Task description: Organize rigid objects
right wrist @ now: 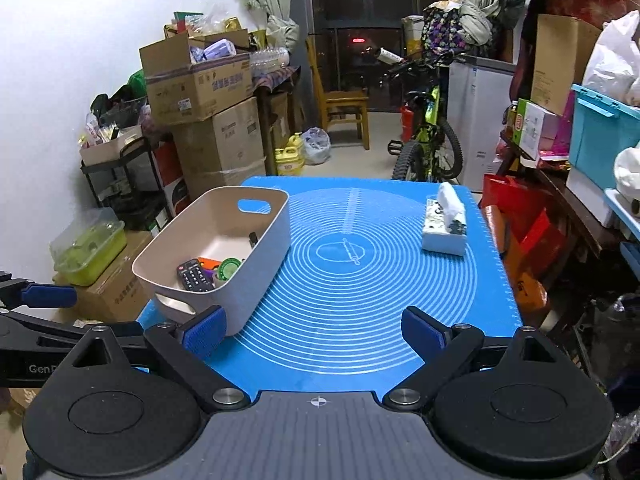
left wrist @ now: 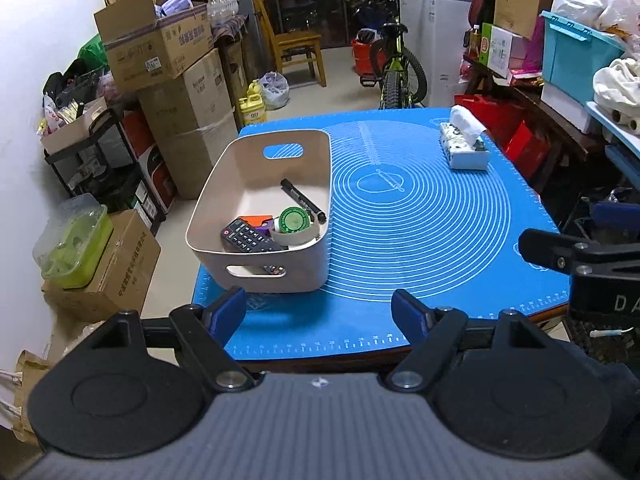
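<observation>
A beige bin [left wrist: 224,184] [right wrist: 264,236] stands on the left part of the blue mat [left wrist: 420,240] [right wrist: 360,300]. Inside it lie a black remote [left wrist: 248,238] [right wrist: 194,276], a black marker [left wrist: 302,200], a green-lidded round tin [left wrist: 295,222] [right wrist: 229,269] on a tape roll, and an orange and purple item [left wrist: 260,222]. My left gripper [left wrist: 320,312] hovers open over the mat's near edge, nothing between its fingers. My right gripper [right wrist: 316,332] is also open and holds nothing, just right of the bin's near corner.
A tissue box [left wrist: 466,146] [right wrist: 446,226] sits at the mat's far right. Stacked cardboard boxes [left wrist: 176,80] and a black rack stand left of the table. A bicycle [left wrist: 394,68], a wooden chair and a red bag lie beyond.
</observation>
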Tool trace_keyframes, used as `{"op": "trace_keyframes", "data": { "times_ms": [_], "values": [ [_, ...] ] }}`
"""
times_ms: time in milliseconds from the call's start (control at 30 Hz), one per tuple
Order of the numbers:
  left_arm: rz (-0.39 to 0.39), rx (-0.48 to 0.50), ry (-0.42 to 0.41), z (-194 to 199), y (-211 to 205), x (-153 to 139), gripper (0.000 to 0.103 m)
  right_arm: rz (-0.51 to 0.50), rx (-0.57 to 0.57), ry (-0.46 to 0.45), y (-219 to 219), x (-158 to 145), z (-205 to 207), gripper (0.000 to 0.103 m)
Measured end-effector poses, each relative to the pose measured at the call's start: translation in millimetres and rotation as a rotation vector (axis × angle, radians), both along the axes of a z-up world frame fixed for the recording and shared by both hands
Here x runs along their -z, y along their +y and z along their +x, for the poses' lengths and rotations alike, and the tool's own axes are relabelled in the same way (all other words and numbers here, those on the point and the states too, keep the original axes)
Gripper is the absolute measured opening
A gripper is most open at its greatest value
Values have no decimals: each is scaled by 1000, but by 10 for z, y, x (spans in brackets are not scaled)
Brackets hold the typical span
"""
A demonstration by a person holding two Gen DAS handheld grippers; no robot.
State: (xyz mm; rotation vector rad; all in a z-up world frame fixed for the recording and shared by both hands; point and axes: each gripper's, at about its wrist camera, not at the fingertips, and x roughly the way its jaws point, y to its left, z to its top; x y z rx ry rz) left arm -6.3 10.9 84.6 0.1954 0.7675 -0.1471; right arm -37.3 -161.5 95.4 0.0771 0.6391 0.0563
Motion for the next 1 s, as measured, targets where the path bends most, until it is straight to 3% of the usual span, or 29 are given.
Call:
{"op": "trace_keyframes", "data": {
  "times_ms": [700,1000],
  "values": [
    [-38,-3,-69,-406,-83,-4,80,10,28,-33,-198,128,-461,95],
    [-37,-9,-57,-443,-71,38,80,15,28,-24,-272,170,-577,95]
  ]
}}
